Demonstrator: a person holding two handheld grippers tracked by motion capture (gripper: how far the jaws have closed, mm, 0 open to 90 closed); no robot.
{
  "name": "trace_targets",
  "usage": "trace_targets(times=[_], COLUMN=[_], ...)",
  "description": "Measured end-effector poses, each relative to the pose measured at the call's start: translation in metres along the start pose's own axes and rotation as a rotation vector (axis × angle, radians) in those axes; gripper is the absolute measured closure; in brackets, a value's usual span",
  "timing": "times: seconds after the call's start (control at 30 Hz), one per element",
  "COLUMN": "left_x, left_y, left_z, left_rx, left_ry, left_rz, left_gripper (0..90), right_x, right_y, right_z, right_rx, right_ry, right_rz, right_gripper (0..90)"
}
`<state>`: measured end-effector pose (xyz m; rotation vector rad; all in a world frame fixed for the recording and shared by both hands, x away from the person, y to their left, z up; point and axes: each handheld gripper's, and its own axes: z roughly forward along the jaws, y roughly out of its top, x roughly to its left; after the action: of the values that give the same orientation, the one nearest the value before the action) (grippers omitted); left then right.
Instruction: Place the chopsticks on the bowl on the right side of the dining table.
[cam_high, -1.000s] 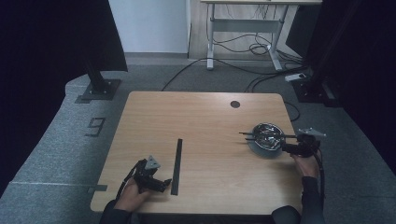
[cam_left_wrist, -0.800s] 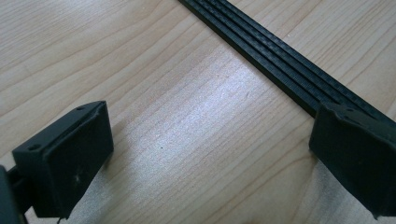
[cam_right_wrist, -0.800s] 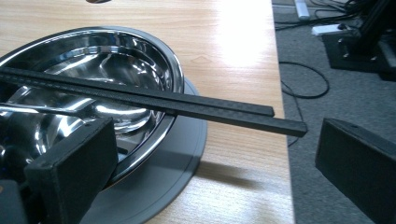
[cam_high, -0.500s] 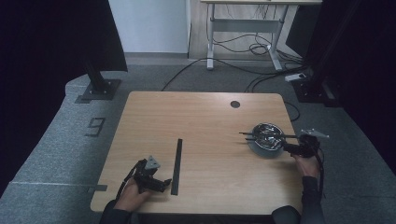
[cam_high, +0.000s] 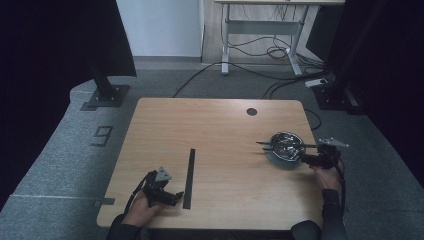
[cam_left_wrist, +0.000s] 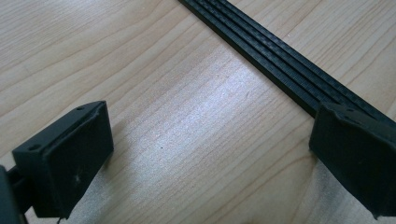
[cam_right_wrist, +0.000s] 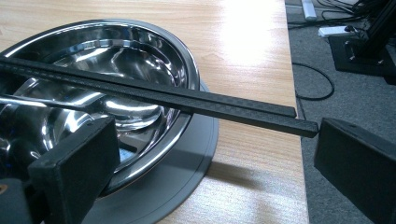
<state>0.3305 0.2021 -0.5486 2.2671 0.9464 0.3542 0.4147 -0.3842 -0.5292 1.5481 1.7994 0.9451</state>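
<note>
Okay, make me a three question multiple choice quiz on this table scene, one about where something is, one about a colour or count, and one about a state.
1. Where do the chopsticks lie?
A. Across the rim of the steel bowl
B. Flat on the floor
C. Under the black strip

2. What colour is the long strip near the left gripper?
A. White
B. Black
C. Red

3. How do the jaws of the right gripper stand?
A. Shut on the bowl
B. Shut on the chopsticks
C. Open, gripping nothing

Answers: 1 A, since the right gripper view shows the dark sticks resting over the bowl's rim, ends jutting past it. 2 B, since the high view and the left gripper view both show it black on the wooden table. 3 C, since a wide gap lies between the two jaws.
</note>
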Motion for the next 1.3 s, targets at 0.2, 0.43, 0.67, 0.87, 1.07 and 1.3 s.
trace_targets(times=[0.2, 0.43, 0.67, 0.87, 1.07, 1.3], left_x=[0.0, 0.0, 0.0, 0.0, 0.0001, -0.0001], left_y=[0.0, 0.0, 0.0, 0.0, 0.0, -0.0001], left_z=[0.0, 0.0, 0.0, 0.0, 0.0, -0.0001], left_rx=[0.0, 0.0, 0.0, 0.0, 0.0, 0.0], left_ry=[0.0, 0.0, 0.0, 0.0, 0.0, 0.0], left_rz=[0.0, 0.0, 0.0, 0.0, 0.0, -0.001], left_gripper=[0.0, 0.0, 0.0, 0.0, 0.0, 0.0], right_x=[0.0028, 0.0048, 0.006, 0.0074, 0.0071, 0.0055], right_y=[0.0009, 0.0015, 0.0019, 0.0021, 0.0023, 0.0034], right_z=[0.0, 0.0002, 0.0003, 0.0009, 0.0005, -0.0033], right_rx=[0.004, 0.009, 0.009, 0.011, 0.011, 0.012], right_ry=[-0.002, -0.003, -0.004, -0.004, -0.007, -0.012], right_rz=[-0.018, -0.029, -0.043, -0.048, -0.049, -0.056], right_gripper=[1.7, 2.6, 3.9, 4.4, 4.3, 1.8])
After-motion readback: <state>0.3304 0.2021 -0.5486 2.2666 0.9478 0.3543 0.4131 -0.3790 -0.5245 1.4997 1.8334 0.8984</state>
